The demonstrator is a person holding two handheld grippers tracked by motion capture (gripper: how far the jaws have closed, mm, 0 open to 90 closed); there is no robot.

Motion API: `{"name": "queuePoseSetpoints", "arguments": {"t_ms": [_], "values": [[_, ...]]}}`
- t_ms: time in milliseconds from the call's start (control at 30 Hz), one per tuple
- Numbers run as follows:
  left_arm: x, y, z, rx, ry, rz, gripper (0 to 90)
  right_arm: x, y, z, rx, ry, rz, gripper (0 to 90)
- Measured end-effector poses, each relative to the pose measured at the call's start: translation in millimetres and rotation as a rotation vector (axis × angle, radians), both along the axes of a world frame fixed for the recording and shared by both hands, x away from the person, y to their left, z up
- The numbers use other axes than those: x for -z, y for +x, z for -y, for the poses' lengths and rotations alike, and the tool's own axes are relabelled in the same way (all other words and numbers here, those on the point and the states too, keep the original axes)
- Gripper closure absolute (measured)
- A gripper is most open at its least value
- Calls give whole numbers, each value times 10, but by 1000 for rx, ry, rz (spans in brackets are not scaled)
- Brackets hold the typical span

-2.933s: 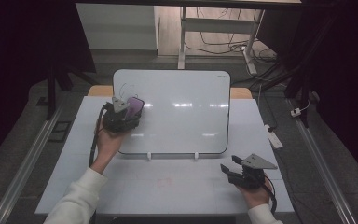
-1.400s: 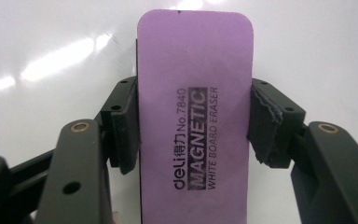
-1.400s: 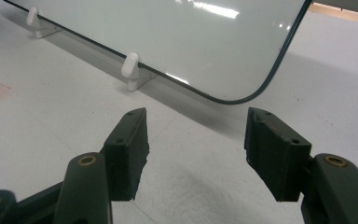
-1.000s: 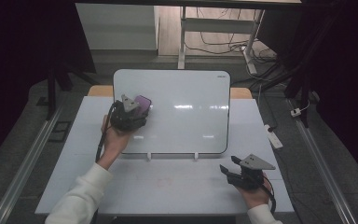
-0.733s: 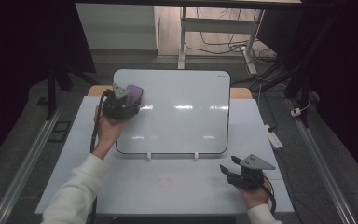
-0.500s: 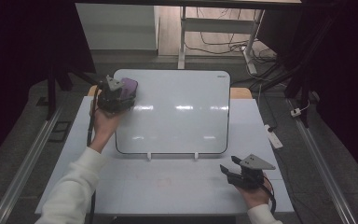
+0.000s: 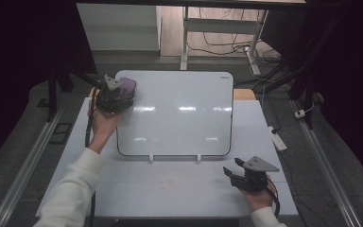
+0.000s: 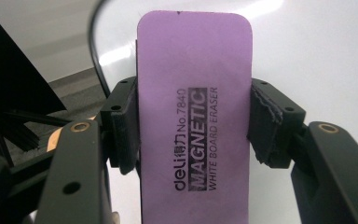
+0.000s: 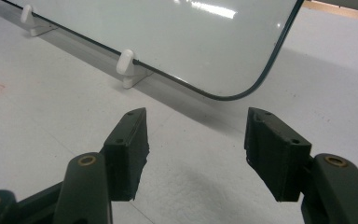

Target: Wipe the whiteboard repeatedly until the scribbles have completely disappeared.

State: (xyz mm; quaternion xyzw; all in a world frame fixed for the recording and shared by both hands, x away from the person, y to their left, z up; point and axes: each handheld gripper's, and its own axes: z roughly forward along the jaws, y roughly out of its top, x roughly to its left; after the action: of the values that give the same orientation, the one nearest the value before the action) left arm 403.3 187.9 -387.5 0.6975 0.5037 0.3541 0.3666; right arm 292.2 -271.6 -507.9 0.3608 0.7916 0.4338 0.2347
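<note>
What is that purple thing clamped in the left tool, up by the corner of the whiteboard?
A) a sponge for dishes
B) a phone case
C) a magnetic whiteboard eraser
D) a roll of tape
C: in the left gripper view the purple block sits between the left tool's black jaws and its printed label reads "MAGNETIC WHITE BOARD ERASER", with the whiteboard just behind it.

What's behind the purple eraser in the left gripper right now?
Behind the purple eraser, clamped in the left gripper, lies the whiteboard, glossy near its top left corner. The board surface directly under the eraser is covered.
</note>
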Motion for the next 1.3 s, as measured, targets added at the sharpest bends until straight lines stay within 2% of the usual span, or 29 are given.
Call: {"name": "queuePoseSetpoints", "arguments": {"t_ms": [267, 533, 633, 800, 967, 1067, 1200, 1300], "values": [[301, -248, 3, 23, -21, -16, 414, 0, -6, -15, -4, -2, -2, 388], [600, -492, 65, 56, 24, -34, 414, 3, -4, -12, -4, 0, -2, 388], [691, -570, 101, 70, 27, -43, 413, -2, -8, -17, -5, -3, 1, 388], [778, -642, 203, 97, 51, -55, 413, -2, -8, -23, -6, -4, 1, 387], [764, -618, 284, 118, 74, -55, 413, -6, -10, -26, -5, -5, 3, 388], [704, -559, 340, 131, 81, -49, 412, 1, -3, -22, -3, -6, 1, 388], [540, -403, 430, 141, 95, -30, 412, 0, -5, -25, -4, -8, 2, 387], [371, -253, 432, 130, 98, -11, 412, -4, -7, -15, -1, -7, 4, 387]]}}
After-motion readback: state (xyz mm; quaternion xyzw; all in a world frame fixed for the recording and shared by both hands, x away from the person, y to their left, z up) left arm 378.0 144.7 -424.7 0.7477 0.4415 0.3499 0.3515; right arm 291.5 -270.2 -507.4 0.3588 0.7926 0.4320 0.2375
